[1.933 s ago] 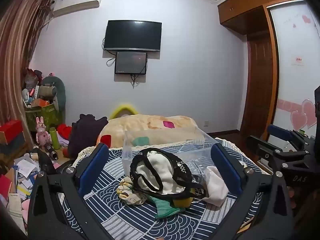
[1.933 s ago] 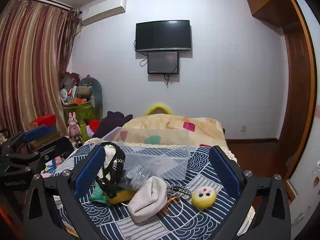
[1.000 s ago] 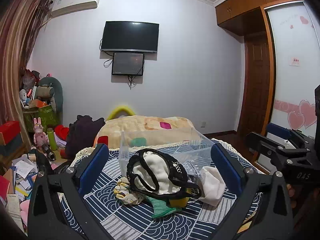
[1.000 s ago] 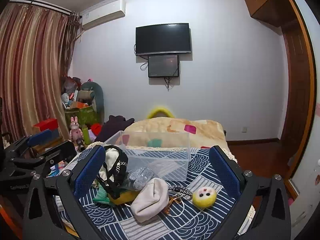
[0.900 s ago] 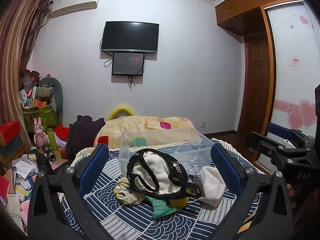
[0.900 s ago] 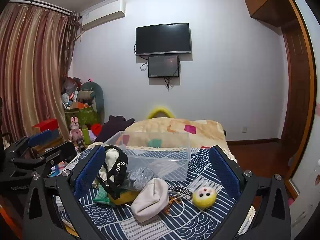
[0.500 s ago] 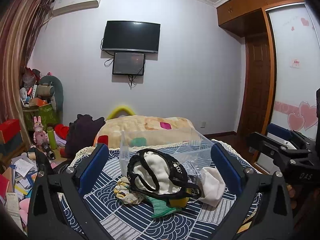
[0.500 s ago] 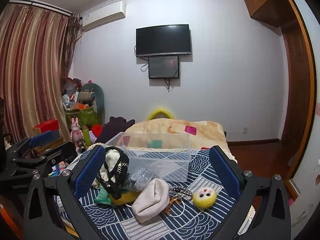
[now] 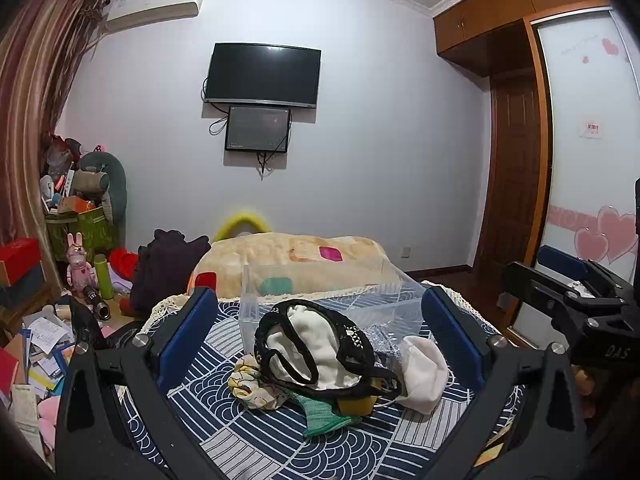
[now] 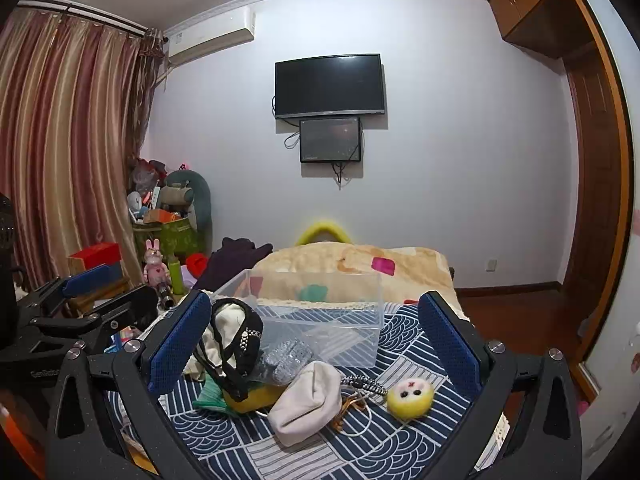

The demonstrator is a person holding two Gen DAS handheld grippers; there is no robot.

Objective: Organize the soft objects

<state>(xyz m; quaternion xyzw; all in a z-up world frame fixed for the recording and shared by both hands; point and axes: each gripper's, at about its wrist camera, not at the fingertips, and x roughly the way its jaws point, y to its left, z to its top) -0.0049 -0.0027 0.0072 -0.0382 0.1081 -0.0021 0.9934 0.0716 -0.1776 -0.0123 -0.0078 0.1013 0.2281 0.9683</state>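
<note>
A pile of soft things lies on the blue patterned cloth [image 9: 280, 440]: a white and black garment [image 9: 320, 344], a floral fabric piece [image 9: 250, 384], a green cloth [image 9: 324, 414], a yellow sponge [image 9: 358, 402] and a cream pouch [image 9: 422, 368]. In the right wrist view I see the cream pouch [image 10: 308, 400], a yellow plush ball [image 10: 410, 398] and a cord [image 10: 362, 384]. An empty clear plastic bin [image 10: 320, 320] stands behind the pile. My left gripper [image 9: 320, 332] and right gripper [image 10: 314, 332] are both open and empty, held above the near side.
A quilt-covered bed [image 9: 296, 256] lies behind the bin. Clutter, boxes and toys [image 9: 80, 240] fill the left floor. A wardrobe and door [image 9: 520, 160] are on the right. A TV [image 9: 262, 74] hangs on the far wall.
Both grippers have shifted only slightly; the view has dropped a little. Nothing on the cloth has moved.
</note>
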